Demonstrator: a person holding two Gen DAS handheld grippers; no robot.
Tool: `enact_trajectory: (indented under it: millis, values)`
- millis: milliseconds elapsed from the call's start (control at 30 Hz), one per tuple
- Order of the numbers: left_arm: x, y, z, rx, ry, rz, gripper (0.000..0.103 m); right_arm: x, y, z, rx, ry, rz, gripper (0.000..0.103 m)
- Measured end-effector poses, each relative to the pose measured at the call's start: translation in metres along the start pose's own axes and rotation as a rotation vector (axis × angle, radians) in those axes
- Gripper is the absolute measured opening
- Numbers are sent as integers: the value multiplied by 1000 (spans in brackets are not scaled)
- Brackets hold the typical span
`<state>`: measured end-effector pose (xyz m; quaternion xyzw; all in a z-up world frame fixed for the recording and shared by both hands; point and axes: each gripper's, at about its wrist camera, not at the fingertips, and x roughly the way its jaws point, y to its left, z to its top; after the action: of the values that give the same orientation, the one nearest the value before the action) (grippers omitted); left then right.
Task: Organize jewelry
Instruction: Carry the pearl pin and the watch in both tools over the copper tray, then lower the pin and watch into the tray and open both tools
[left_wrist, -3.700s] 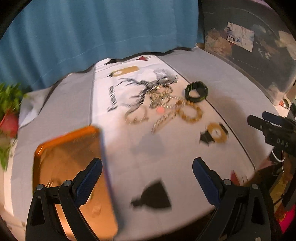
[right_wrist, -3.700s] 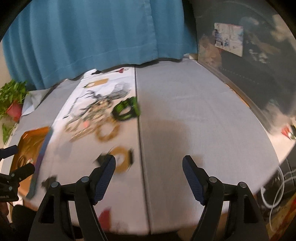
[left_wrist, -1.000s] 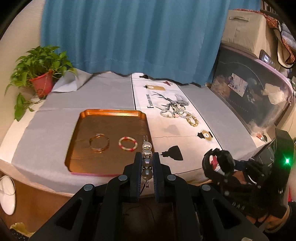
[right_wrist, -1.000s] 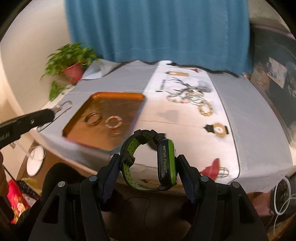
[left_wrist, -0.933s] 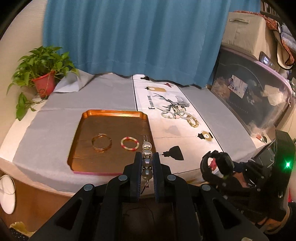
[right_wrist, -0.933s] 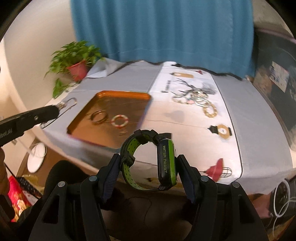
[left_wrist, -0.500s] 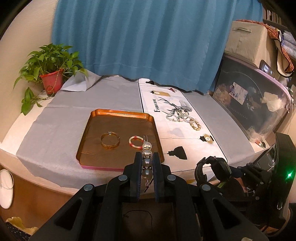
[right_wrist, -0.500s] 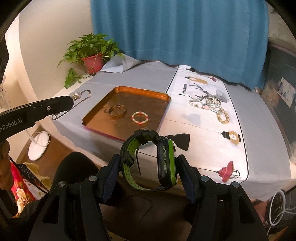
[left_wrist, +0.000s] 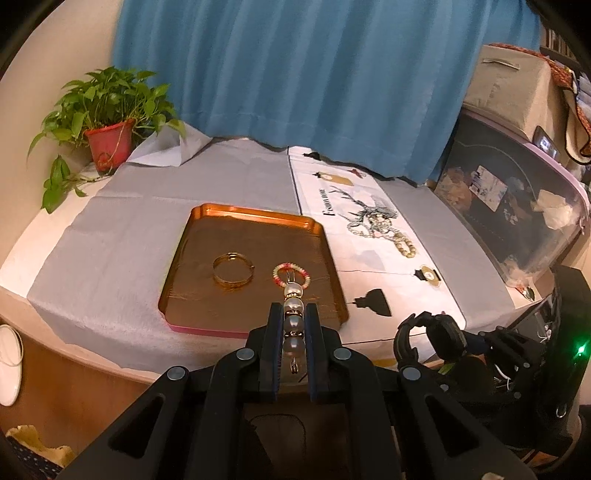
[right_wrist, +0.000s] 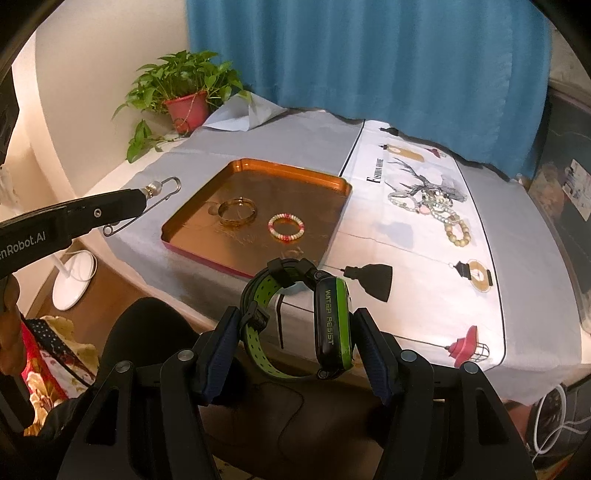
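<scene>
Nearby: potted plant (right_wrist: 184, 92), loose bead heap (right_wrist: 432, 206) beside tray (right_wrist: 332, 184).

Low in the frame, our right gripper (right_wrist: 295, 345) clamps a green-and-black watch (right_wrist: 325, 325). Above it, the orange tray (right_wrist: 332, 216) holds a gold bangle (right_wrist: 237, 211) and a beaded bracelet (right_wrist: 286, 226).

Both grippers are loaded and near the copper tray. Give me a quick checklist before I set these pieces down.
1. Left gripper shut on the pearl pin: ok.
2. Right gripper shut on the green watch: ok.
3. Copper tray has bare floor free: ok.
4. Gold bangle and beaded bracelet lie apart: ok.
5. Grippers over the tray: not ok, both short of the table edge.
</scene>
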<state>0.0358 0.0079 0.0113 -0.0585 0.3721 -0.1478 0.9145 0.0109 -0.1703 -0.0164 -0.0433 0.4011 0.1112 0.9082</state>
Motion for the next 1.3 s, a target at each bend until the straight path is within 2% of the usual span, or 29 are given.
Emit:
enact_trajectory:
  millis: [333,700,1033,1167,1200,1233,1267,1300]
  values:
    - [44,29,23,-19,31,19,9,52,-1,35,-15,22,-1,62]
    - [124,56,66,-14,62,40,9,125,-6,82,-12,33,13,63]
    - [184,70,85,13,100,65,9,191,-12,113,-21,57,16,63]
    - [197,73,93,38,86,132,12,203,-13,122,-21,56,32,70]
    - [199,74,95,45,83,150,27,205,-13,124,-25,63,41,71]
    - [200,76,96,44,93,169,67,206,-12,125,-34,67,39,76]
    - [200,78,96,35,102,199,89,205,-10,125,-43,66,32,82]
    - [195,79,93,21,84,239,101,203,-9,123,-55,61,24,84]
